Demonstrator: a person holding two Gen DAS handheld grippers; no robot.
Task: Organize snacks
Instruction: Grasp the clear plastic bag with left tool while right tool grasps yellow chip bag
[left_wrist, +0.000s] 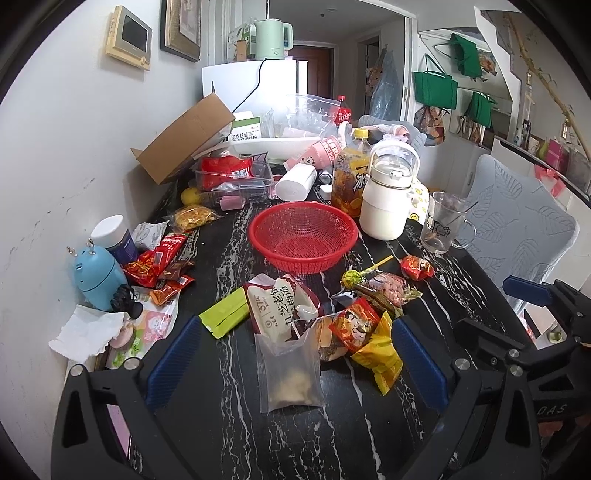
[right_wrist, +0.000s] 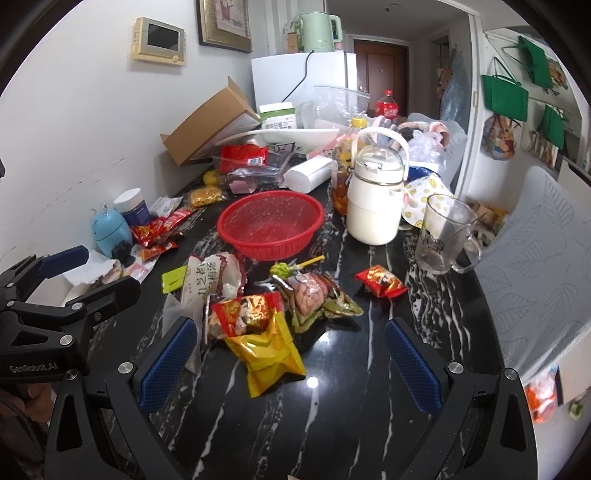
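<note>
Snack packets lie loose on the black marbled table (right_wrist: 332, 413), grouped in the centre of both views.

Nearest, lower frame: the left gripper (left_wrist: 295, 363) hangs above the table with its blue fingers spread wide and nothing between them. A clear bag (left_wrist: 290, 373) lies in the gap, low in the left wrist view. The right gripper (right_wrist: 290, 363) is likewise spread wide and holds nothing. A yellow packet (right_wrist: 267, 356) lies just ahead of its left finger.

Middle of the frame:
- A red-and-gold packet (right_wrist: 242, 314) overlaps the far end of the yellow packet.
- A white pouch with dark printing (left_wrist: 277, 308) touches the clear bag.
- A lime-green sachet (left_wrist: 225, 312) lies just left of the pouch.
- A pink wrapped sweet (right_wrist: 310, 291) lies right of centre, among green wrappers.
- A small red packet (right_wrist: 382, 282) lies apart, further right.

Beyond the packets: a red mesh basket (right_wrist: 271, 225) stands upright and empty in the centre. A white jug (right_wrist: 375, 195) and a glass mug (right_wrist: 443, 236) stand to its right.

Upper left: a brown cardboard box (left_wrist: 186, 138) leans against the wall.
</note>
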